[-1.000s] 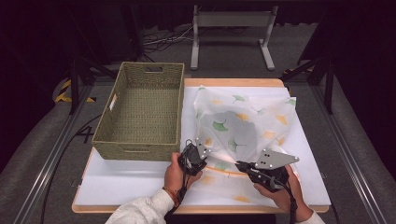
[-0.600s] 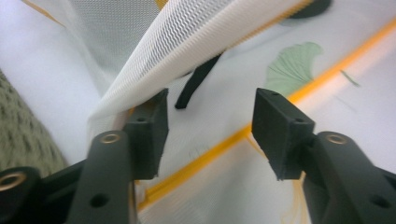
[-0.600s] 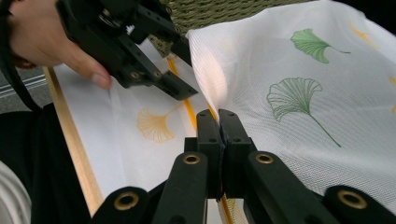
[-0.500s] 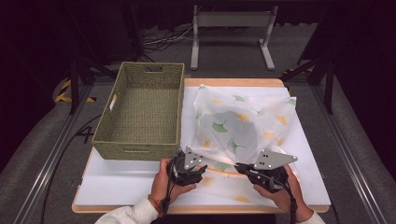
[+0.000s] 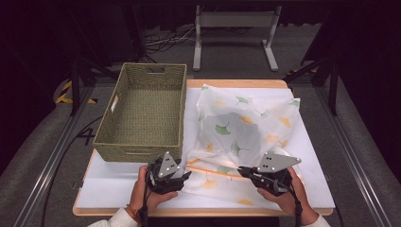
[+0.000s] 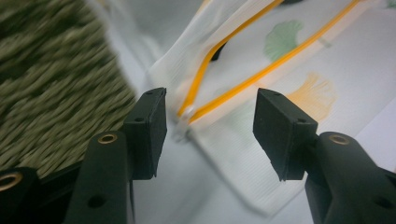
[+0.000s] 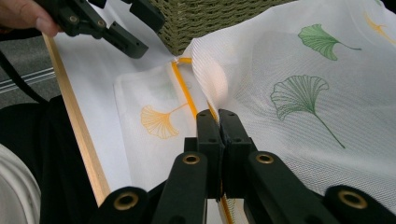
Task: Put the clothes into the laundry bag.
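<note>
Mesh bag point(image 5: 246, 127) — right gripper point(image 7: 218, 116) clamped on, left gripper point(image 6: 208, 126) agape

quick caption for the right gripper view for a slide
Right gripper shut on the orange zipper edge of a leaf-print mesh bag, with the left gripper open near the wicker basket.
</note>
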The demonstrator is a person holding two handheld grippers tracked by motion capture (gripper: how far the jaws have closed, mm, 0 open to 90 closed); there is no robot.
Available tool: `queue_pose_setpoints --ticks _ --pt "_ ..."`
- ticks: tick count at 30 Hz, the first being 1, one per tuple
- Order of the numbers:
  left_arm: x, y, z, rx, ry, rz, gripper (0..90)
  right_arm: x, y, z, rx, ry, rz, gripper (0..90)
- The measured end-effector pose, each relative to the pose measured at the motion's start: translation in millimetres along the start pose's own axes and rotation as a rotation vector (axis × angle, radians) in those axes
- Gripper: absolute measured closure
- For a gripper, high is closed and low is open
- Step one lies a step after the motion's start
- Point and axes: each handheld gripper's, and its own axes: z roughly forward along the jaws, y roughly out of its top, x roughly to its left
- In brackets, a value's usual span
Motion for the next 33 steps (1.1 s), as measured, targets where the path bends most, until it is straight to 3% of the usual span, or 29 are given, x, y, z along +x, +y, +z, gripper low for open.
queue_pose_setpoints --ticks 7,10,13,16,22,27,30,33 --pt "15.9 -15.8 -15.8 -0.008 0.023 0.017 39.8 0.5 -2.1 4.6 0.032 0.018 -0.011 88.5" --pt "26.9 -26.3 -26.2 -0.045 -0.014 0.005 33.1 -0.3 -4.2 7.9 0.051 0.026 -0.015 88.6" --pt "36.5 -36.8 -35.3 -0.079 -0.020 -0.020 27.1 -0.8 -6.6 11.3 0.073 0.022 -0.023 88.5" --pt "42.3 -43.0 -40.2 -0.086 0.008 -0.041 19.8 -1.8 -9.1 13.9 0.098 0.023 -0.025 88.7" --pt "58.1 -57.9 -48.9 -0.067 0.082 -0.086 17.6 -9.9 -19.0 15.0 0.166 0.022 -0.019 88.6" --pt "73.4 -71.1 -61.5 -0.086 0.103 -0.126 16.4 -16.3 -31.3 17.2 0.216 0.010 -0.008 88.7" --pt "78.9 -78.4 -67.3 -0.096 0.112 -0.161 15.7 -17.4 -35.5 19.9 0.240 -0.009 -0.009 88.7" --pt "78.9 -81.4 -69.5 -0.092 0.123 -0.170 15.5 -18.1 -38.3 22.0 0.257 -0.019 -0.004 88.8"
